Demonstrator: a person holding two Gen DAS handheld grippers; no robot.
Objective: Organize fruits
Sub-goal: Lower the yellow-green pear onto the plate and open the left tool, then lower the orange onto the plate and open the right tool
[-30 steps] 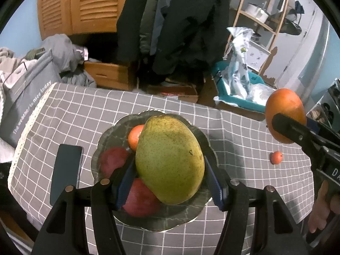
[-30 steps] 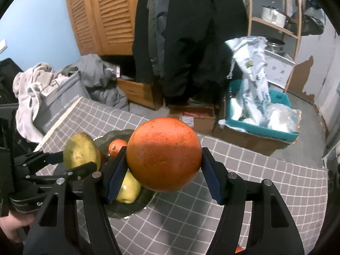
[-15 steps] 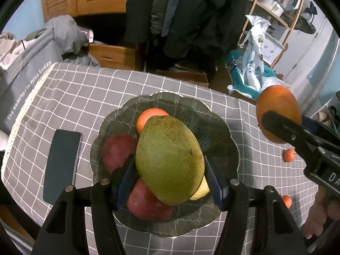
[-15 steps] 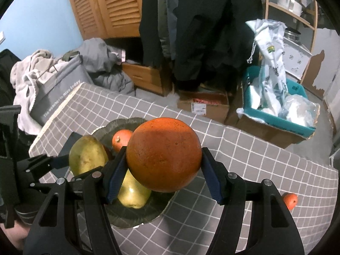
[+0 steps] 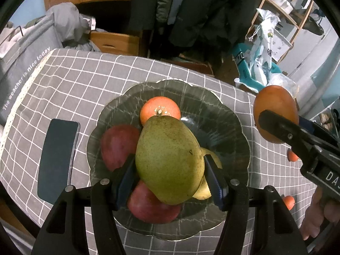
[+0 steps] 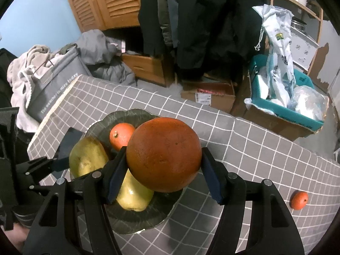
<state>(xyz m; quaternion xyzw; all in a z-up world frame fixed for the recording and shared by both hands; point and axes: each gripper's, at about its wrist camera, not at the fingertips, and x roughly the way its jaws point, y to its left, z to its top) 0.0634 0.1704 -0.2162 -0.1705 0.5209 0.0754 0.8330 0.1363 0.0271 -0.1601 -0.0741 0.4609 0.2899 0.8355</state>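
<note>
The bowl is crowded with fruit; only its far right side has room. A phone lies close beside it.

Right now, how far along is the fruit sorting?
Done: two red apples, an orange and a yellow fruit lie in the glass bowl. In hand: left gripper holds a green mango, right gripper a big orange. Left: two small oranges on the tablecloth.

Black plastic grippers with triangular cut-outs, silver screws at the joints and blue pads inside the fingers. White letters "DA" on the right gripper. Bare fingers behind.
</note>
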